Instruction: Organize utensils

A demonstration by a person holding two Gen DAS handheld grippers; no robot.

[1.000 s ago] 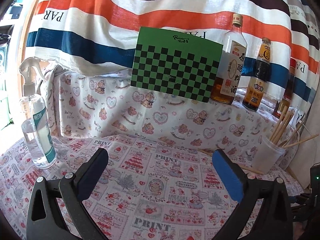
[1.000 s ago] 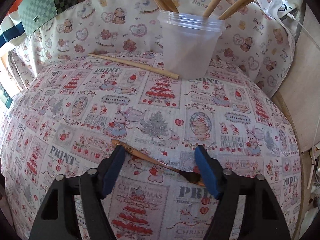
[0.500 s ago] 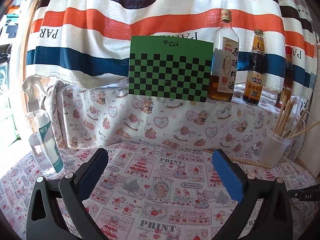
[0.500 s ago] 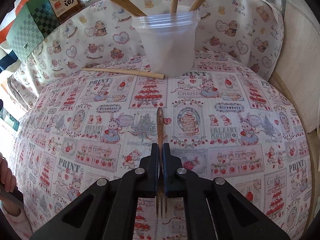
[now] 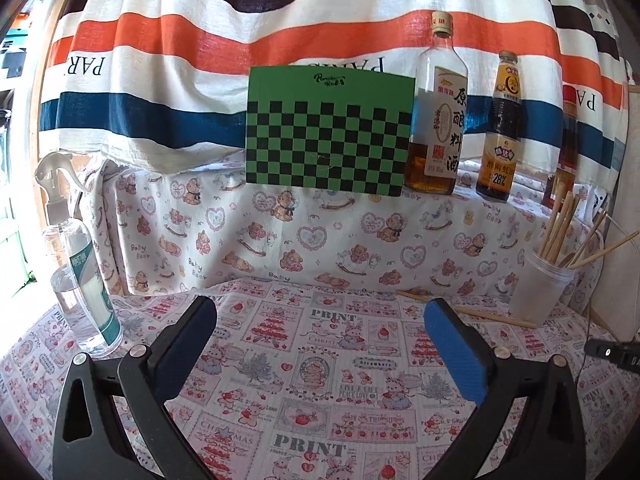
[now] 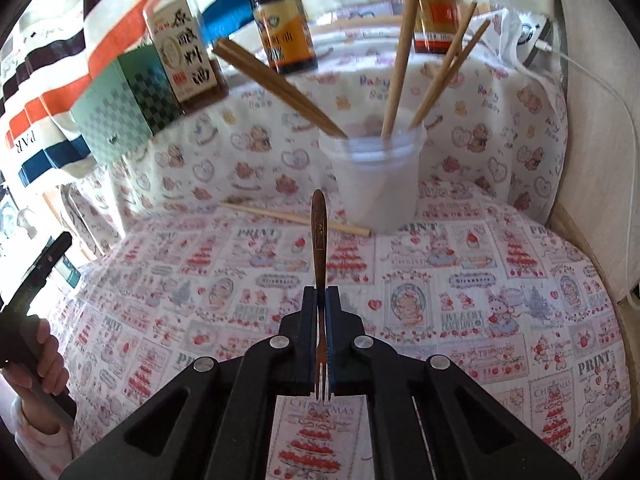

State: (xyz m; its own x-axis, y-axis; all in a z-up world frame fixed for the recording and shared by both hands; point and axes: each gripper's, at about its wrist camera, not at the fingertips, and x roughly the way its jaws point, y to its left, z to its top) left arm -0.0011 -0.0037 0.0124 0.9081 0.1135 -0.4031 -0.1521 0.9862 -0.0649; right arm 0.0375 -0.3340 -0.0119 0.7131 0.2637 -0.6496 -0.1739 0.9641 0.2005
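My right gripper (image 6: 320, 296) is shut on a small bronze fork (image 6: 319, 232); its handle points ahead toward the cup and its tines stick out behind the pads. A translucent plastic cup (image 6: 376, 184) holding several wooden chopsticks (image 6: 400, 52) stands just beyond. One loose chopstick (image 6: 296, 218) lies on the printed cloth left of the cup. In the left wrist view the left gripper (image 5: 320, 320) is open over the cloth with nothing between its fingers; the cup (image 5: 538, 292) stands at the far right and the loose chopstick (image 5: 480, 314) beside it.
A spray bottle (image 5: 80, 280) stands at the left. On the raised ledge behind are a green checkered board (image 5: 328, 132) and sauce bottles (image 5: 436, 120). A white cable (image 6: 592, 80) runs along the right wall. A hand (image 6: 36, 356) holds the other gripper at the left.
My right gripper shut on the fork that lay across the cloth and lifted it, tilting up toward the cup. The left gripper's view rolled slightly level; it stayed open.
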